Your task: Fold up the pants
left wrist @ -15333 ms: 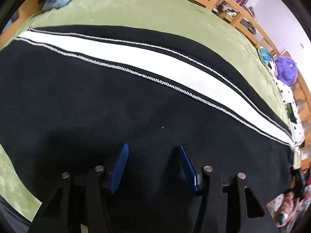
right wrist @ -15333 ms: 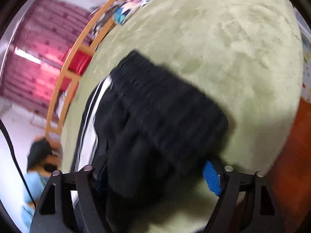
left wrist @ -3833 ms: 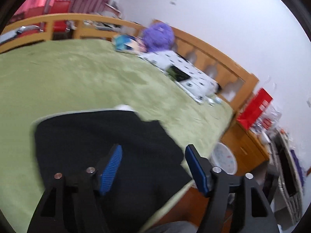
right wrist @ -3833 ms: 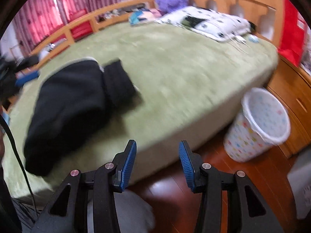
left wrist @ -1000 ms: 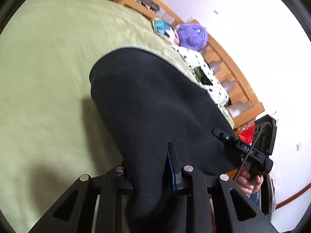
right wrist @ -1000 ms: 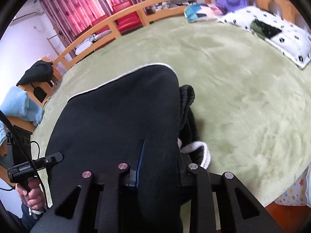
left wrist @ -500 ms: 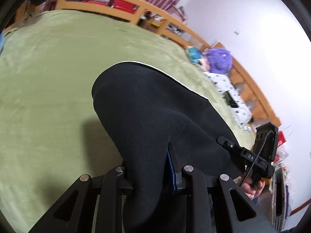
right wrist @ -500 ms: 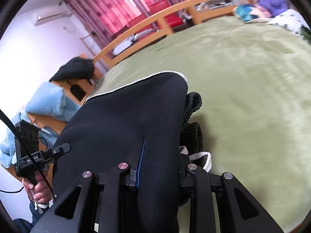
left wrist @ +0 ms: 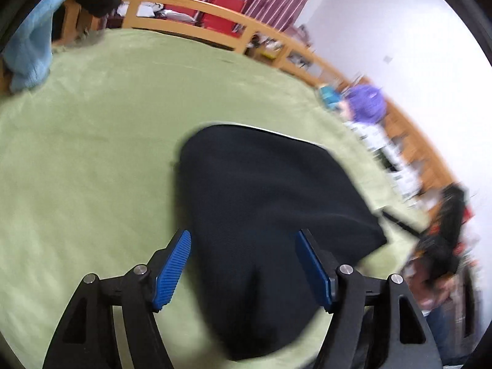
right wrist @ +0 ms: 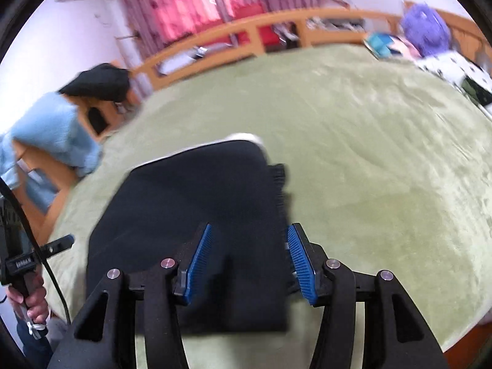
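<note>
On the green blanket [left wrist: 92, 160] the folded black pants [left wrist: 261, 203] are lying flat; left gripper [left wrist: 243, 264] and right gripper [right wrist: 250, 258] are just opening, spread, gripping nothing.

black pants [left wrist: 264, 203], folded, flat on bed

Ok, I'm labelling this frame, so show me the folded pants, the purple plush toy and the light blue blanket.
folded pants [left wrist: 264, 190]: left wrist view, middle of the black top layer.
purple plush toy [right wrist: 426, 29]: right wrist view, centre of its fuzzy body.
light blue blanket [right wrist: 58, 129]: right wrist view, middle of the draped fabric.
</note>
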`<move>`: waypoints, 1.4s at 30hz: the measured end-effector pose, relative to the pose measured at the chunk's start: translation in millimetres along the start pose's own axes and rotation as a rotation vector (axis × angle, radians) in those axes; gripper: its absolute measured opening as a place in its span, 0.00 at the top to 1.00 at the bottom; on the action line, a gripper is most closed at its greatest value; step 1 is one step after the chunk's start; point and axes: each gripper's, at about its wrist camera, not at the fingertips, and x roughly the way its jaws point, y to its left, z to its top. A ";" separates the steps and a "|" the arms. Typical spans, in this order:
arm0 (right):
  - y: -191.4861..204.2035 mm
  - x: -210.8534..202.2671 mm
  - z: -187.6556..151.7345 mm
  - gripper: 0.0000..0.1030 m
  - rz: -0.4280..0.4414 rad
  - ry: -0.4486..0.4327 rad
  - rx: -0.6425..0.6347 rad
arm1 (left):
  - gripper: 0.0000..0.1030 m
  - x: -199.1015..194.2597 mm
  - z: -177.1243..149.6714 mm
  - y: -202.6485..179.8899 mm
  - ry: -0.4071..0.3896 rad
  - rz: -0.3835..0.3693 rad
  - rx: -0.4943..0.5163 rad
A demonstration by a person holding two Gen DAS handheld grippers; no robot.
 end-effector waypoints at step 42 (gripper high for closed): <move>-26.7 171.0 95.6 1.00 -0.030 0.159 -0.110 | 0.31 159.5 98.2 -0.9 0.069 0.327 -0.016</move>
